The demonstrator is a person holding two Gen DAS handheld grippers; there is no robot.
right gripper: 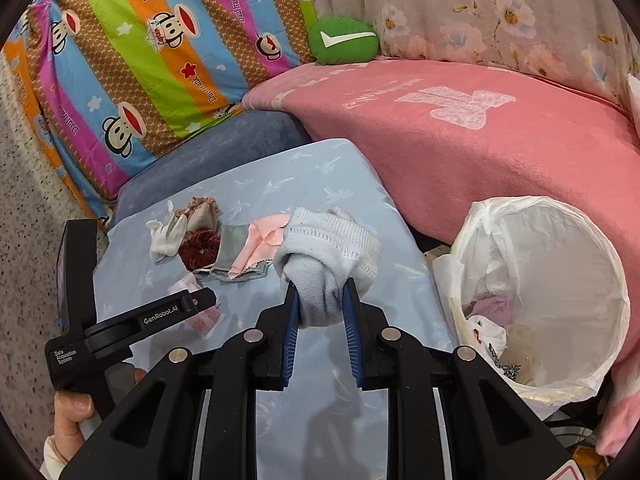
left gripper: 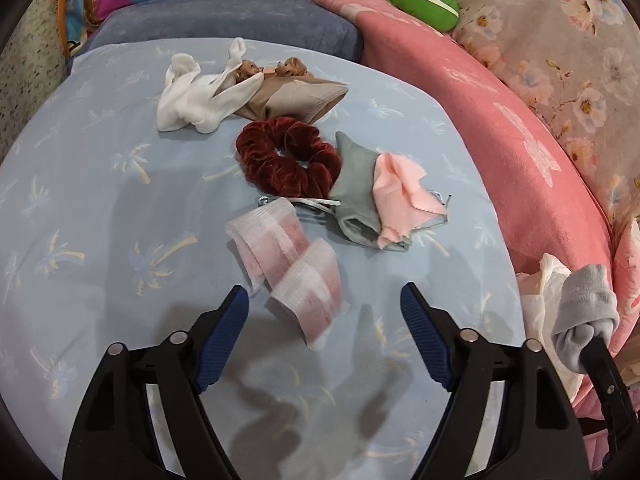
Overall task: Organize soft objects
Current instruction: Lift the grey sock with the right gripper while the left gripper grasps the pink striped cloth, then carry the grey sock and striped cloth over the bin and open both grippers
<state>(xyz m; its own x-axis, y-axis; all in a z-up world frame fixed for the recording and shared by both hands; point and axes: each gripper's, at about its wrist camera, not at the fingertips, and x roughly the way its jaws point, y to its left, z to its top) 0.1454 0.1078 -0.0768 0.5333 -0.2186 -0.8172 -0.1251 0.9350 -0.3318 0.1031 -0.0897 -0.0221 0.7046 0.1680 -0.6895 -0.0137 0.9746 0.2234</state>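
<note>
My right gripper (right gripper: pixel 320 312) is clamped on a grey sock (right gripper: pixel 328 256), its blue pads pressed into the bunched toe end while the ribbed cuff flops forward above the blue sheet (right gripper: pixel 320 184). The sock hangs just left of the bin (right gripper: pixel 560 292), which is lined with a white plastic bag and holds some soft bits at the bottom that I cannot make out.

My left gripper (left gripper: pixel 324 308) stands wide open with nothing between its fingers, hovering over a pink-and-white band (left gripper: pixel 286 256) lying on the sheet. Beyond it sit a dark red scrunchie (left gripper: pixel 288 160), a grey-green pouch (left gripper: pixel 356 184) with a pink cloth (left gripper: pixel 404 196) draped over it, and farther back a white sock (left gripper: pixel 196 96) partly overlapping a beige sock (left gripper: pixel 304 96).

In the right wrist view I read "GenRobot.AI" on the left gripper's arm and "Data Acquisition System" on its body; a hand (right gripper: pixel 76 408) grips its handle. The striped pillow (right gripper: pixel 140 60) with cartoon monkeys carries "Paul Frank" repeated and "Captain" on a monkey's hat. A green cushion (right gripper: pixel 344 40) bears a white tick. The pink blanket (right gripper: pixel 460 140) has pale lettering I cannot read.
</note>
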